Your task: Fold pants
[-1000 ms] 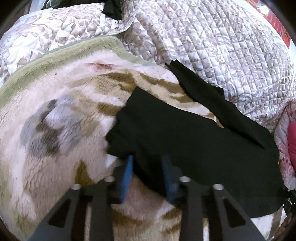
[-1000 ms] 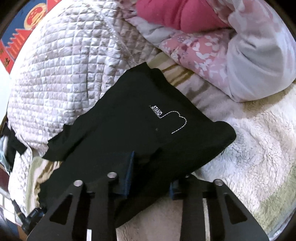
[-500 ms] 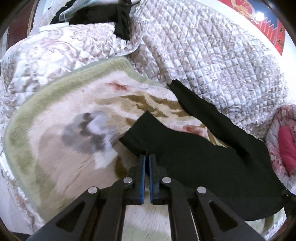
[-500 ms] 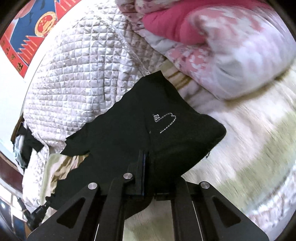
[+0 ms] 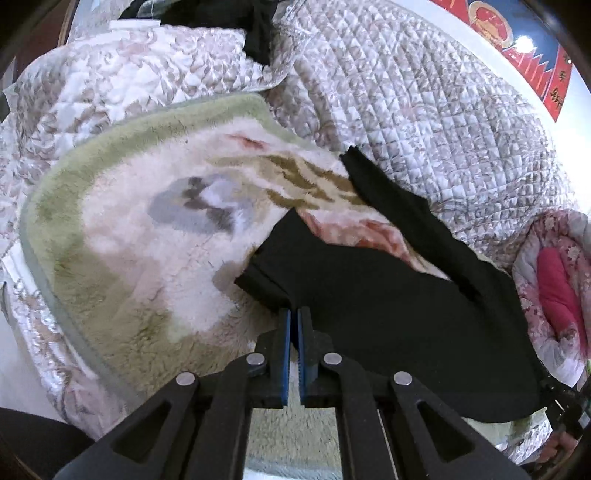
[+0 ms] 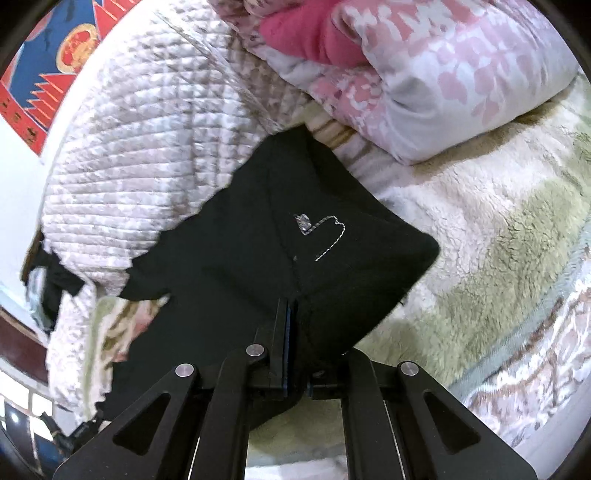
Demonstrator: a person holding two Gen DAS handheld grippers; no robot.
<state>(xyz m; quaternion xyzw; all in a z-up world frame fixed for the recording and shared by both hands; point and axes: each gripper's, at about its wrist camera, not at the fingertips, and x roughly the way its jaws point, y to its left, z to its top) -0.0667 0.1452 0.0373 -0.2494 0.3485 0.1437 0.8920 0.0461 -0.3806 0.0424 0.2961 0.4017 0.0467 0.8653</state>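
Note:
Black pants (image 5: 399, 306) lie on a fluffy cream and green blanket (image 5: 122, 236), one leg stretching up toward the quilt. My left gripper (image 5: 294, 317) is shut on the pants' near hem edge and holds it lifted. In the right wrist view the pants (image 6: 258, 251) show a white stitched logo (image 6: 325, 232). My right gripper (image 6: 295, 310) is shut on the waist end, the fabric bunched over its jaws and raised off the blanket (image 6: 491, 229).
A quilted floral bedspread (image 5: 424, 103) rises behind the blanket. A pink floral duvet with a red lining (image 6: 406, 62) lies at the right. Dark clothing (image 5: 258, 33) sits at the far top. A red and blue poster (image 6: 44, 62) hangs on the wall.
Both grippers went from open to shut on the pants' edges and pulled back and up, lifting the fabric. More blanket shows beside the pants in the left wrist view.

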